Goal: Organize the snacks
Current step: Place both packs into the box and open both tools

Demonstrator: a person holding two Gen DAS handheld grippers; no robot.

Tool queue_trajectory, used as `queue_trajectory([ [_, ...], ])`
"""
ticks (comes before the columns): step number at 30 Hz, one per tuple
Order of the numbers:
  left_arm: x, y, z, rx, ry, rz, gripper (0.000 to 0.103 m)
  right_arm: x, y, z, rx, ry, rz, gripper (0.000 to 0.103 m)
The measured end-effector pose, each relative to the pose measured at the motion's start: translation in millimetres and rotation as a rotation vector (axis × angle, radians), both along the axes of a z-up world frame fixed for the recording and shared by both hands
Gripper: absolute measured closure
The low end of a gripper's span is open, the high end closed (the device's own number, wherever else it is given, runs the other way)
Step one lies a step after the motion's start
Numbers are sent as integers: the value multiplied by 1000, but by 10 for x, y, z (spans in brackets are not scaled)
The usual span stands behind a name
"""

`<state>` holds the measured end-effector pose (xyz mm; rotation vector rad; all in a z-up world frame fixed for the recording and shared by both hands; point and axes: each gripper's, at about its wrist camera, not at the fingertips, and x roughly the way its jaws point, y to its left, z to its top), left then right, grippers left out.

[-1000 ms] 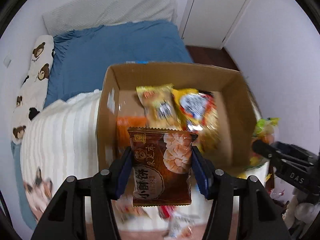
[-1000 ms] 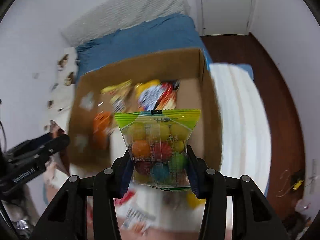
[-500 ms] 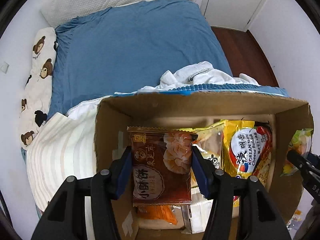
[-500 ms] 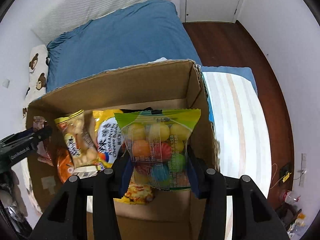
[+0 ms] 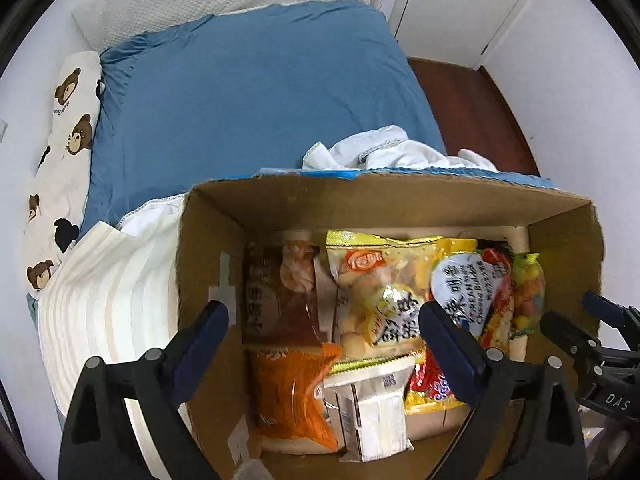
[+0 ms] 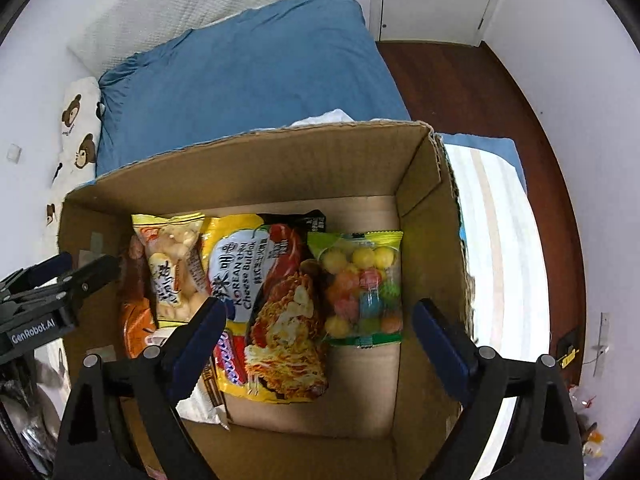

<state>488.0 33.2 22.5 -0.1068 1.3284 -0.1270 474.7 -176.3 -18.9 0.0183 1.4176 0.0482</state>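
- The left tool [image 5: 324,320] hangs over the cardboard box [image 5: 400,200], pointing steeply down, its blue-padded jaws spread wide with nothing clamped between them; they have just been opening.
- The brown biscuit packet [image 5: 280,300] lies loose in the left part of the box below that tool, blurred, touching neither pad.
- Next to the brown packet lies a yellow packet of pale puffs [image 5: 372,292], and beyond it a yellow noodle packet [image 5: 468,292] with Korean lettering.
- Nearer the camera in the left wrist view sit an orange packet [image 5: 292,392] and a white carton-like pack [image 5: 372,412].
- The right tool [image 6: 320,320] points straight down into the same box [image 6: 280,160], jaws likewise wide apart and gripping nothing; they too have just been opening.
- The clear candy bag [image 6: 360,288], green-edged and full of coloured balls, lies flat on the box floor between the spread jaws, clear of both pads, just beside the noodle packet [image 6: 272,300] and near the right wall.
- The box rests on a bed, partly on a cream striped blanket [image 5: 108,300], with a blue sheet [image 5: 248,100] behind it.
- A bear-print pillow [image 5: 60,160] lies along the bed's left edge.
- Dark wooden floor [image 6: 480,92] shows to the right of the bed.
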Motion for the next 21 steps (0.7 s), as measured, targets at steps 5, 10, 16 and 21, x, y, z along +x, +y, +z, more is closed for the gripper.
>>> queue_trajectory([
  [5, -268, 33, 196, 47, -82, 29, 5, -225, 41, 207, -16, -65, 13, 7],
  [10, -663, 58, 413, 60, -185, 58, 5, -556, 80, 377, -26, -129, 34, 7],
  [16, -1148, 51, 630, 72, -280, 86, 5, -979, 121, 546, -23, -199, 60, 7],
  [21, -1507, 6, 826, 74, -332, 72, 5, -1326, 126, 732, -11, -248, 73, 7],
])
